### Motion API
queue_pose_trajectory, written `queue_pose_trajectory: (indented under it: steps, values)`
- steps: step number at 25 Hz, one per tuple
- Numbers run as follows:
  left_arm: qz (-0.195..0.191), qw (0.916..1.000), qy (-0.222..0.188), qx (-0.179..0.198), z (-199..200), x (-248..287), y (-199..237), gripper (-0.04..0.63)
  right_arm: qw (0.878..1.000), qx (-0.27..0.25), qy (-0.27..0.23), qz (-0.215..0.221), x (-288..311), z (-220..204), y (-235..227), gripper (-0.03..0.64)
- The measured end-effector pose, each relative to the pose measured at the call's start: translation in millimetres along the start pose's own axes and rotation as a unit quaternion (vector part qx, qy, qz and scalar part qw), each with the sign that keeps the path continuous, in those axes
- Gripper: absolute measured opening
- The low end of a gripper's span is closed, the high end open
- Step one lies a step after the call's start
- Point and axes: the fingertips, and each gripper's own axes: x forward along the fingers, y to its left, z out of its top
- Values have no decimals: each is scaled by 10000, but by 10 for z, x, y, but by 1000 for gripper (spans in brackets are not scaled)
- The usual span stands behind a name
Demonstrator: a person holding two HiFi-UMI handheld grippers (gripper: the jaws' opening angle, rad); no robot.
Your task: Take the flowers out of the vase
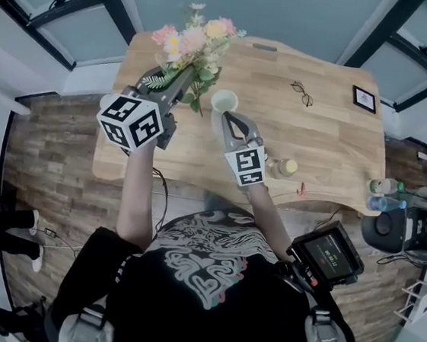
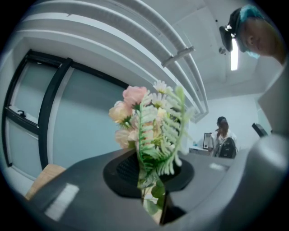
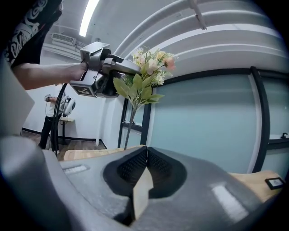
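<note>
A bunch of pink, yellow and white flowers with fern leaves is held up over the table's far left part. My left gripper is shut on its stems. From the left gripper view the flowers rise straight out of my left gripper. The cream vase stands upright just right of the hanging leaves. Just on the near side of the vase, my right gripper has its jaws together. In the right gripper view my right gripper is shut at the tips, with a cream sliver low in the gap; the flowers hang above the table.
On the wooden table lie a pair of glasses, a small black frame and a yellow-capped bottle. Two bottles stand at its right edge. A person stands far off in the room.
</note>
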Motion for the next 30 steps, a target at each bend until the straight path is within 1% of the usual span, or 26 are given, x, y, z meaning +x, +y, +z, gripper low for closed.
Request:
queue_pose_trajectory:
  steps: [6,18,24,30]
  values:
    - [111,9997,125,-167,-143,-73,185,58,9999,-100,3,20,86,19,103,0]
    - [234,9969,448,-598,-612,18,480,58,9999,-62,19,-132,155,-60,17,0]
    - [324,9933,683,-869,-940,23,656,58,9997,-32,90,-237,134,-141,-15,0]
    - [464,9868,1027,-1162,-1380,71,835,58,9995,31,159,-269,130,-254,-47,0]
